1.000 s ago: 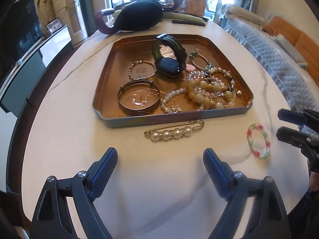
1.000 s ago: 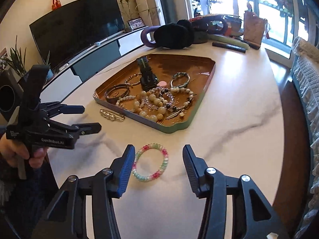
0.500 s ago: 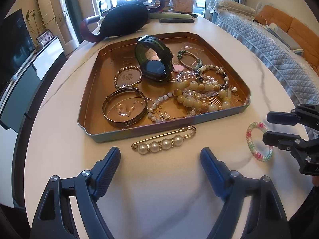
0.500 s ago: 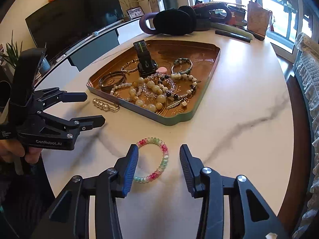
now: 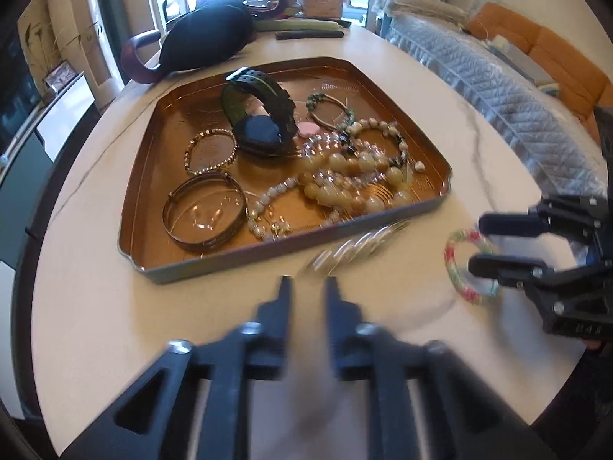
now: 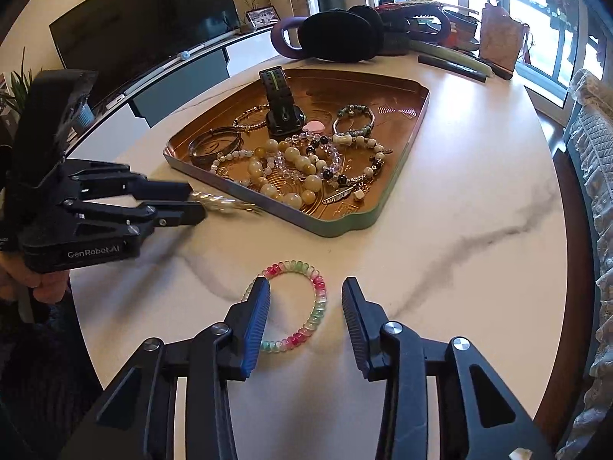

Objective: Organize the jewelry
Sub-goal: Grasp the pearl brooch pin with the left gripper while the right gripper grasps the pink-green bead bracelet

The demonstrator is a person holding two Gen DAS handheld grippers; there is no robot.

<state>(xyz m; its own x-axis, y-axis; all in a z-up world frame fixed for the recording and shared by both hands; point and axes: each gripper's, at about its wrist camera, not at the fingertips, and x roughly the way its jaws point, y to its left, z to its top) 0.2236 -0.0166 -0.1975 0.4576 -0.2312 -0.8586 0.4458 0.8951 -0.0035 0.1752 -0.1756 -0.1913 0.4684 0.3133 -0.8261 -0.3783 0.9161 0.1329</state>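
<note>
A copper tray [image 5: 145, 207] [image 6: 406, 145] holds several bracelets, bead strings and a black watch [image 5: 264, 115]. A pearl pin [image 5: 352, 247] [image 6: 220, 203] lies blurred in front of the tray. My left gripper [image 5: 308, 287] [image 6: 197, 201] has its fingers nearly closed at the pin's near end; whether they grip it is unclear. A pink-green bead bracelet [image 6: 302, 306] [image 5: 469, 264] lies on the white table. My right gripper [image 6: 304, 299] [image 5: 477, 243] is open, one finger inside the bracelet's ring and one outside it.
A black cushion [image 6: 337, 36] with a purple handle, a stick [image 6: 452, 63] and a pink bag [image 6: 498, 36] sit at the table's far end. A quilted chair back [image 6: 597, 199] stands at the right edge. A TV [image 6: 145, 27] stands beyond the table.
My left gripper's fingers have closed from wide open to nearly shut and moved forward to the pearl pin, which now looks blurred. My right gripper has advanced over the bead bracelet.
</note>
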